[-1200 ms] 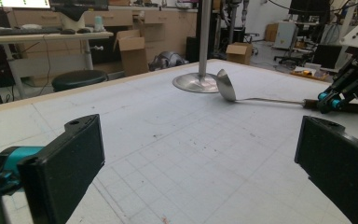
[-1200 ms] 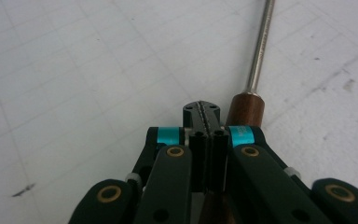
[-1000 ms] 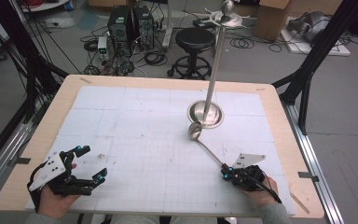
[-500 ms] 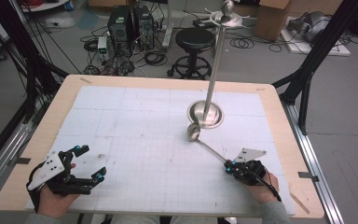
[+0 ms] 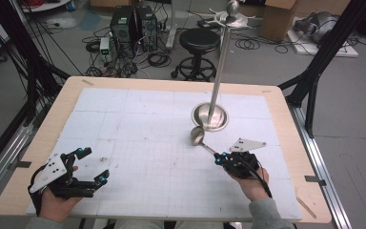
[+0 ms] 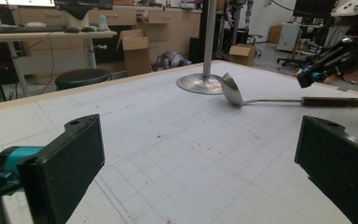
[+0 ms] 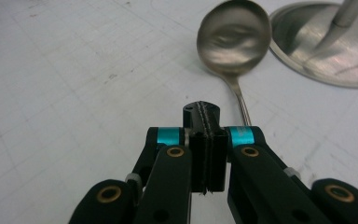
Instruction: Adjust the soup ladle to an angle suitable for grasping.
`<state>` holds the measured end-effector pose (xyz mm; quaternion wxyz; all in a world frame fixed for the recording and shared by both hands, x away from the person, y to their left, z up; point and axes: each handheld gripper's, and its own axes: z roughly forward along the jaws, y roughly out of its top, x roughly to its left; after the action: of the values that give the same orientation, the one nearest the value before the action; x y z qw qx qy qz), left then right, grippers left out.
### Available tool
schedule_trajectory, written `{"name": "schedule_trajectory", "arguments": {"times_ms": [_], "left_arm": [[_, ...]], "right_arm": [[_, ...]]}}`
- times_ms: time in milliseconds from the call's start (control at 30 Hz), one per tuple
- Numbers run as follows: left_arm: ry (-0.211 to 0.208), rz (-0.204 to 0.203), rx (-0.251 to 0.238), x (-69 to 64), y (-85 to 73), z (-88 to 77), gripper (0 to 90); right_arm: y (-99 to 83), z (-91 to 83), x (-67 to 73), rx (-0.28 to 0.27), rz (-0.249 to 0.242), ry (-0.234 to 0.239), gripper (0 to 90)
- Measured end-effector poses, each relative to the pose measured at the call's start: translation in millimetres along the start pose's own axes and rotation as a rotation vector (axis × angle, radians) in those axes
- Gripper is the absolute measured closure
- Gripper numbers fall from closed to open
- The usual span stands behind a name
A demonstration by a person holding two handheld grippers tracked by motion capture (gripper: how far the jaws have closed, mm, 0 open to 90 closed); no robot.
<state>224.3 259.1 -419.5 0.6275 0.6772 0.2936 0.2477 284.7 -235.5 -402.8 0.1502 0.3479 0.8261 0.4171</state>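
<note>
Ladle (image 5: 198,136) | lies flat on the counter (image 5: 138,124), bowl just beside the stand's base (image 5: 210,116) | long axis slants from bowl, far, to handle, near us | right claw (image 7: 207,140) clamped on the handle end; left claw (image 6: 196,158) apart, empty | we judge risk: end grip may let the bowl sag, twist, or strike the stand.

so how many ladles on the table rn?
1. The ladle lies on the white mat just in front of the stand's round base, its handle running back toward the right tongs. None seen on the stand's top hooks.
</note>
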Motion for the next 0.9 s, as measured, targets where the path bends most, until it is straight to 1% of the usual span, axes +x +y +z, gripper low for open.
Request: {"name": "schedule_trajectory", "arguments": {"times_ms": [33,67,133,167,200,233,267,300,333,367,400,467,500,567,600,633,700,733,767,800,833,867,900], "left_arm": [[0.002,0.000,0.003,0.0,-0.3,0.3,1.8],[0.009,0.000,0.004,0.0,-0.4,0.6,1.8],[0.013,0.001,0.004,0.8,-0.2,0.3,1.8],[0.013,0.001,0.004,0.8,-0.2,0.3,1.8],[0.016,-0.001,0.006,1.1,-0.3,-0.1,1.8],[0.019,-0.001,0.007,1.6,-0.2,-0.5,1.8],[0.021,-0.001,0.006,2.0,-0.3,-0.8,1.8],[0.026,-0.004,0.005,2.1,-0.5,-1.0,1.8],[0.027,-0.004,0.007,2.4,-0.5,-1.3,1.8],[0.027,-0.005,0.007,2.5,-0.8,-1.4,1.8],[0.028,-0.004,0.008,2.5,-0.9,-1.4,1.8],[0.028,-0.002,0.015,2.1,-1.2,-1.3,1.8],[0.028,-0.005,0.020,1.8,-1.7,-0.8,1.8],[0.023,-0.013,0.041,1.8,-3.7,0.3,1.8],[0.024,-0.014,0.051,1.6,-4.8,0.4,1.8],[0.021,-0.016,0.055,1.3,-5.6,0.6,1.8],[0.019,-0.016,0.055,1.1,-5.6,-0.5,1.8],[0.021,-0.018,0.049,0.9,-5.1,-1.2,1.8],[0.023,-0.017,0.042,1.0,-4.6,-2.1,1.8],[0.026,-0.018,0.037,1.3,-4.2,-3.0,1.8],[0.029,-0.018,0.036,1.7,-3.8,-4.0,1.8],[0.030,-0.021,0.032,2.1,-3.8,-4.5,1.8],[0.033,-0.021,0.029,2.5,-3.8,-4.9,1.8]], "right_arm": [[2.2,4.1,-0.4,-0.002,-0.010,-0.008,90.0],[3.9,8.0,-1.7,0.002,-0.008,-0.013,90.0],[6.4,15.3,-6.9,0.002,-0.009,-0.027,90.0],[7.4,18.5,-10.1,0.003,-0.020,-0.036,90.0],[7.4,18.5,-10.1,0.003,-0.020,-0.036,90.0],[11.5,24.4,-15.7,0.006,-0.012,-0.048,90.0],[14.9,26.9,-17.7,0.003,-0.014,-0.058,90.0],[14.9,26.9,-17.7,0.003,-0.014,-0.058,90.0],[22.9,32.8,-22.2,0.025,-0.024,-0.064,90.0],[26.4,36.5,-23.8,0.042,-0.032,-0.072,90.0],[26.4,36.5,-23.8,0.042,-0.032,-0.072,90.0],[34.0,47.0,-30.2,0.087,-0.050,-0.071,90.0],[34.0,47.0,-30.2,0.087,-0.050,-0.071,90.0],[37.3,52.3,-34.9,0.112,-0.048,-0.056,90.0],[38.7,54.0,-37.2,0.119,-0.038,-0.039,90.0],[40.0,55.1,-39.1,0.120,-0.040,-0.038,90.0],[40.9,59.5,-45.9,0.128,-0.037,-0.032,90.0],[40.2,62.0,-47.5,0.143,-0.035,-0.029,90.0],[40.2,62.0,-47.5,0.143,-0.035,-0.029,90.0],[39.1,65.0,-49.0,0.158,-0.041,-0.031,90.0],[36.5,71.2,-50.7,0.187,-0.046,-0.033,90.0],[36.5,71.2,-50.7,0.187,-0.046,-0.033,90.0],[35.7,73.2,-51.2,0.203,-0.054,-0.038,90.0]]}}
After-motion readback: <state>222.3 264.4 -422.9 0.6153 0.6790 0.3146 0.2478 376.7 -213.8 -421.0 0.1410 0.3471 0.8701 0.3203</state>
